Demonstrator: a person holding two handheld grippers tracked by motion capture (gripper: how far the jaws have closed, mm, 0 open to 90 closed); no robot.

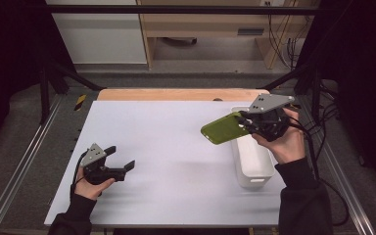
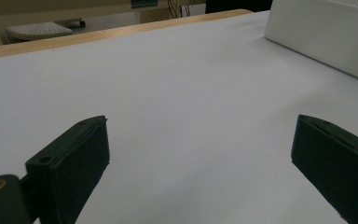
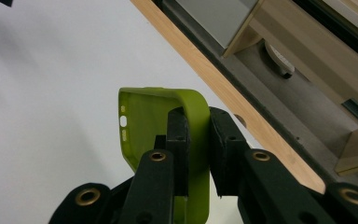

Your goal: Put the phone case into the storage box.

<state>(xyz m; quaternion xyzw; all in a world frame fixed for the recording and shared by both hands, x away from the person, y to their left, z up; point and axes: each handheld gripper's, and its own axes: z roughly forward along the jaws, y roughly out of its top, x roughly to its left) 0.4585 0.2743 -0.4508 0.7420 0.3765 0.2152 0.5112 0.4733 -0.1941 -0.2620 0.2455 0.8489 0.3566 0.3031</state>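
Observation:
A green phone case [image 1: 223, 129] hangs in the air over the right part of the white table [image 1: 166, 147], just left of a white bin. My right gripper [image 1: 247, 123] is shut on its right end. In the right gripper view the two jaws pinch the side wall of the green phone case [image 3: 142, 121], whose hollow inside faces left, with my right gripper [image 3: 198, 140] closed tight on it. My left gripper [image 1: 120, 157] rests low at the table's front left, open, nothing between its jaws. The left gripper view shows my left gripper [image 2: 200, 149] wide open over bare table.
A white rectangular bin [image 1: 252, 159] stands at the table's right side, under the right hand; its wall [image 2: 321, 32] shows far right in the left gripper view. A wooden strip [image 1: 176, 94] runs along the table's far edge. Metal rails flank both sides.

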